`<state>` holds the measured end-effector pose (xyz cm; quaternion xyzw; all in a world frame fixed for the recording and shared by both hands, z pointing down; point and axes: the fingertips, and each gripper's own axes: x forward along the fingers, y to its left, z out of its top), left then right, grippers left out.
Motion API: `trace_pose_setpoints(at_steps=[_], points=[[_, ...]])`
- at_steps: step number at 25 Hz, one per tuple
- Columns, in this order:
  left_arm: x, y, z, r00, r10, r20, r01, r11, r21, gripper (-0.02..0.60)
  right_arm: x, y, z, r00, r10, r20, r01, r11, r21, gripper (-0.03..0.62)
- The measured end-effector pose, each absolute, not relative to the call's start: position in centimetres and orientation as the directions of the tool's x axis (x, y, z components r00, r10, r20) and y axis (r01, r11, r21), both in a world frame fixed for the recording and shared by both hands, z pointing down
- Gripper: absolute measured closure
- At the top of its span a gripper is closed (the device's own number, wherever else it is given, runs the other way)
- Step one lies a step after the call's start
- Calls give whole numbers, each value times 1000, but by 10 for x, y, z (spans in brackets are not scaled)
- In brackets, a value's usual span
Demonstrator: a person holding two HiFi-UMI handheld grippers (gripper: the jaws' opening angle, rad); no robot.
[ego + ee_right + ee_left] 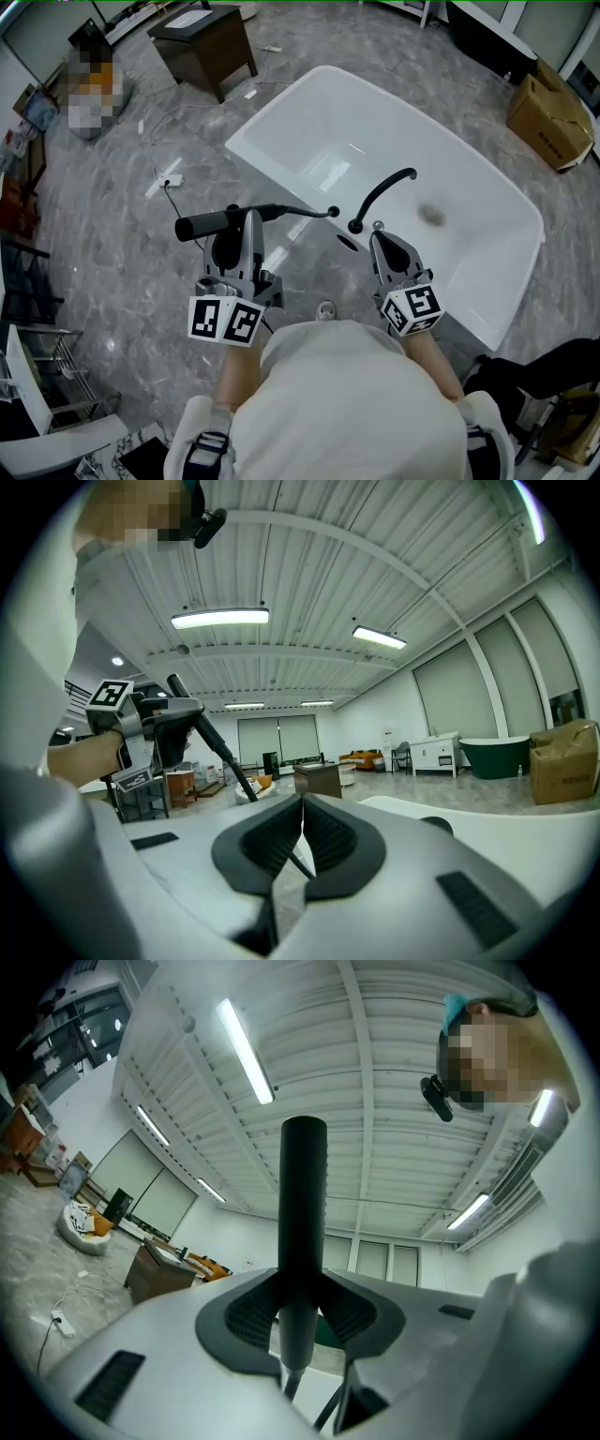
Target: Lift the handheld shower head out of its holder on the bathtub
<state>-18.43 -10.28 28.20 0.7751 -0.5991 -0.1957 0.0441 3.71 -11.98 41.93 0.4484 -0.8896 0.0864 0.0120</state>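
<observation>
The black handheld shower head [214, 224] lies level in the air beside the white bathtub [487, 309], off the rim. My left gripper [239, 221] is shut on its handle; the left gripper view shows the black handle [303, 1204] standing up between the pads. A thin black stem or hose runs from it toward the rim near the curved black spout [382, 193]. My right gripper [379, 236] hovers at the rim by the spout's base, jaws shut and empty. In the right gripper view [302, 829], the left gripper [155, 726] with the shower head shows at the left.
A dark oval opening [346, 242] sits in the rim below the spout. A dark wooden cabinet [202, 42] stands beyond the tub, a cardboard box [548, 117] at the far right. A cable and socket strip [169, 182] lie on the marble floor.
</observation>
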Motion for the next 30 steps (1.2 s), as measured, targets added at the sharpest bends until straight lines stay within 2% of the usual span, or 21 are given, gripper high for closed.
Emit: trace_pose_setpoints(at_steps=[30], points=[[-188, -108, 286, 208, -948, -240, -901, -281, 329, 442, 28, -121, 424, -596, -793, 125, -803, 586, -110, 574]])
